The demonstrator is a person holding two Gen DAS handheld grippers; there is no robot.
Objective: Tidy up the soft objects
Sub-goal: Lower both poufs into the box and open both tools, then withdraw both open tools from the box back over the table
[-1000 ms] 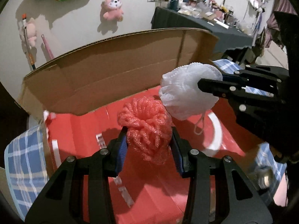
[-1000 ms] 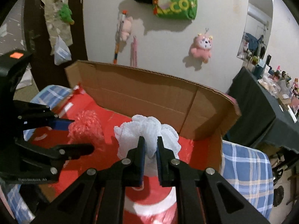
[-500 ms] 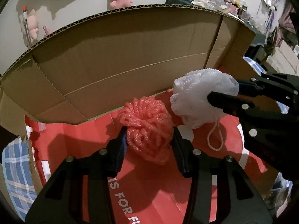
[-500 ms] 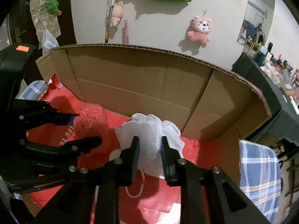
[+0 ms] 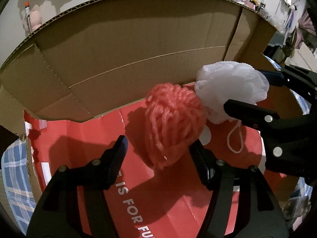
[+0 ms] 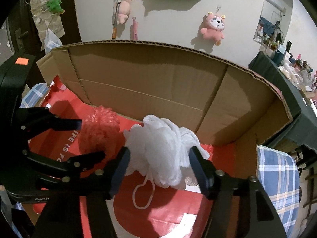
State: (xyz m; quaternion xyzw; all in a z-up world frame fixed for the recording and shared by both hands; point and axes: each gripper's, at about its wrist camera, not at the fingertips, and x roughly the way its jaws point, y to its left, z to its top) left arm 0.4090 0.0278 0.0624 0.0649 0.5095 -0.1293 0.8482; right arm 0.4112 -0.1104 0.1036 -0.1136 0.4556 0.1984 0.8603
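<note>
A pink mesh bath puff [image 5: 172,123] sits just past my left gripper [image 5: 159,144], whose jaws stand wide open; it touches only the right finger. A white mesh bath puff [image 6: 164,152] with a cord loop sits between the open jaws of my right gripper [image 6: 158,158]. Both puffs are inside the cardboard box [image 5: 138,45], over its red printed floor [image 5: 158,208]. The white puff [image 5: 231,91] touches the pink one [image 6: 99,130] in both views. The right gripper's fingers [image 5: 249,111] appear at the right of the left wrist view.
The box's tall brown back wall [image 6: 158,83] stands right behind the puffs. A blue plaid cloth [image 6: 277,174] lies under the box. Plush toys [image 6: 214,27] hang on the white wall. A dark cluttered table [image 6: 293,83] stands at the right.
Both grippers have opened wide and let go of their puffs, which now sit lower in the box. Both grippers moved deeper into the box.
</note>
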